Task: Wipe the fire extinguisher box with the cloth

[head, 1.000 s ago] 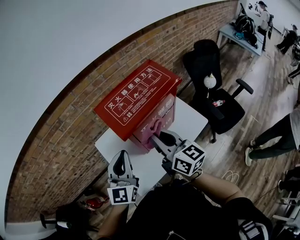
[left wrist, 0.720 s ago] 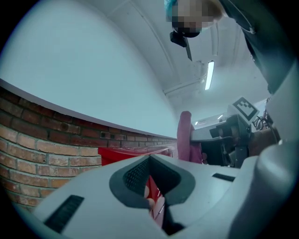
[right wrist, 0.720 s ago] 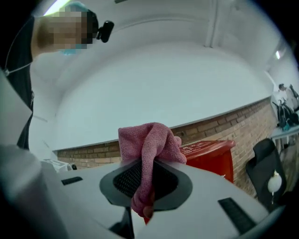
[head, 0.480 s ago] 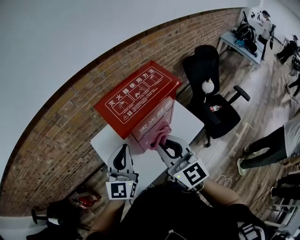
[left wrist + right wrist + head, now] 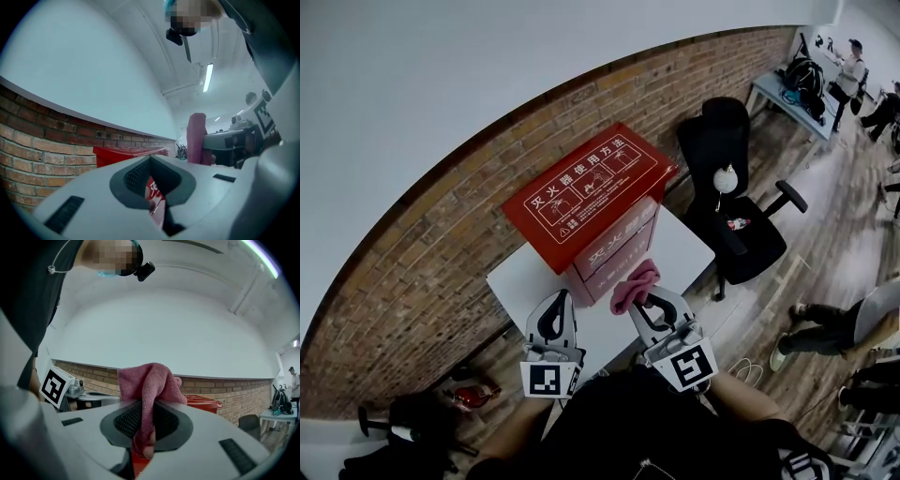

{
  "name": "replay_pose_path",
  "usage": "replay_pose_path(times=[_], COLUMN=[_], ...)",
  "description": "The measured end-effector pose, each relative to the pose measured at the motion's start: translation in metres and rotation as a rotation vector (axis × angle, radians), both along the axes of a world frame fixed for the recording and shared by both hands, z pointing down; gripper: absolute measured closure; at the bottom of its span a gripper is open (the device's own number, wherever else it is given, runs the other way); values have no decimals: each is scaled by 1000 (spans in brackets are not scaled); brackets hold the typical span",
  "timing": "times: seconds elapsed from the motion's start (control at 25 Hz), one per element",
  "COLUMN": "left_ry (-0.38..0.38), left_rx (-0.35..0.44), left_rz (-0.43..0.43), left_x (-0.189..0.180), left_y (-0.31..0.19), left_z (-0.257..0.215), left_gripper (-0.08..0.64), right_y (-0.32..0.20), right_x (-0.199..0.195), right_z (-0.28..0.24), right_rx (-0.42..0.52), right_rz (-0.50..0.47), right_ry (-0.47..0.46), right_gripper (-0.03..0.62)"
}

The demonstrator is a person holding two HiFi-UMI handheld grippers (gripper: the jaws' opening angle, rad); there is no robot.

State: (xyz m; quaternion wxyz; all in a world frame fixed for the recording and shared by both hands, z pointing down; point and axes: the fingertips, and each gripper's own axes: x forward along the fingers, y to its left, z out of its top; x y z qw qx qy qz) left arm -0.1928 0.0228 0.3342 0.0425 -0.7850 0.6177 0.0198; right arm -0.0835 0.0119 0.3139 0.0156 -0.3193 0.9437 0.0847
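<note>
Right gripper view alone shows the cloth point(image 5: 147, 380) pinched inside the right hand-held gripper point(image 5: 147, 446); the left hand-held gripper point(image 5: 157, 214) sits closed, empty.

On table point(image 5: 521, 277) stands fire extinguisher box point(image 5: 592, 197), its back toward brick wall point(image 5: 441, 281). Cloth point(image 5: 635, 284) sits in the jaws of right gripper point(image 5: 649, 302), just before box front, contact unclear. Left gripper point(image 5: 555, 317) to its left, over table's near part. Office chair point(image 5: 736, 211) right of table, desk point(image 5: 783, 89) far behind it
</note>
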Motion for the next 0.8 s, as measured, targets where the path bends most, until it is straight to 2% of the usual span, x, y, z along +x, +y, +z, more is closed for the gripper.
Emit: replay_pose_path(times=[0.8], left_ry=[3], left_rx=[-13], left_rz=[19], left_x=[2], left_y=[7], left_z=[6], left_gripper=[511], right_y=[0], right_x=[9], right_z=[7], right_rx=[-10], right_rz=[51], right_ry=[11], right_gripper=[531])
